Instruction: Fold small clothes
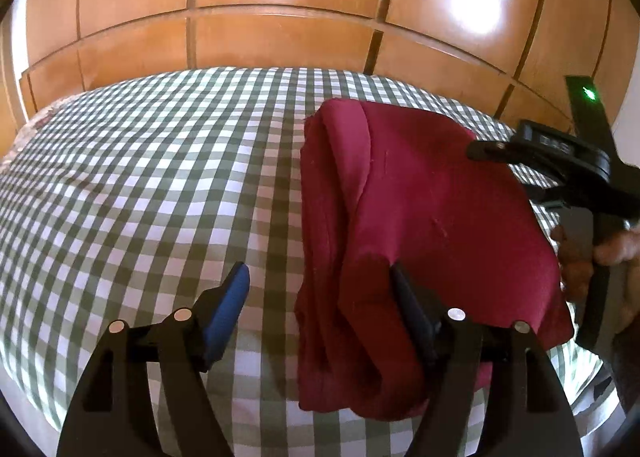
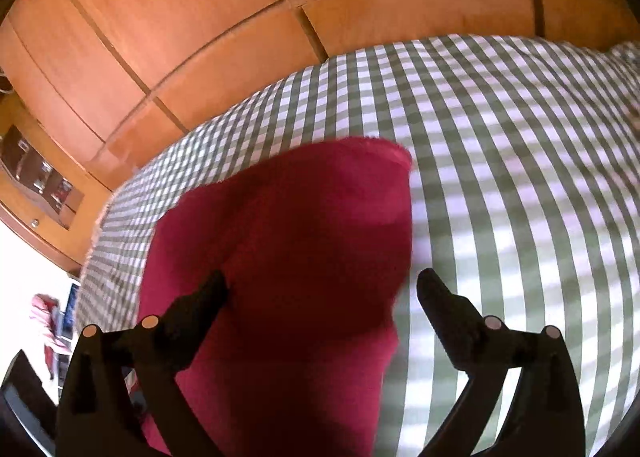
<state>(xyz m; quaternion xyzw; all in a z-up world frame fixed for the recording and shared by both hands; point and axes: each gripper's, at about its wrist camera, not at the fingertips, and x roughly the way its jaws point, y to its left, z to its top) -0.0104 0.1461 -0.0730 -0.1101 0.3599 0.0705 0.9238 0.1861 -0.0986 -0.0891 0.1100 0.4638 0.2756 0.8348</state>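
Observation:
A dark red garment (image 1: pixel 420 197) lies folded in layers on the green-and-white checked bedcover (image 1: pixel 160 177). My left gripper (image 1: pixel 320 281) hovers open over the garment's near left edge. Its blue-padded finger (image 1: pixel 234 289) is above the bare cover and its other finger (image 1: pixel 404 293) is above the red cloth, with no grip. In the right wrist view the garment (image 2: pixel 300 217) fills the middle. My right gripper (image 2: pixel 322 283) stands wide open over it, one finger (image 2: pixel 212 293) over the cloth and the other (image 2: pixel 432 289) over the checked cover (image 2: pixel 520 177). Neither gripper holds anything.
Orange wooden wardrobe doors (image 1: pixel 280 37) rise just behind the bed. A person's hand (image 1: pixel 616 249) holds the right gripper's black frame at the right edge. Beyond the bed's left edge are a shelf with small items (image 2: pixel 40 173) and striped cloth (image 2: pixel 44 317).

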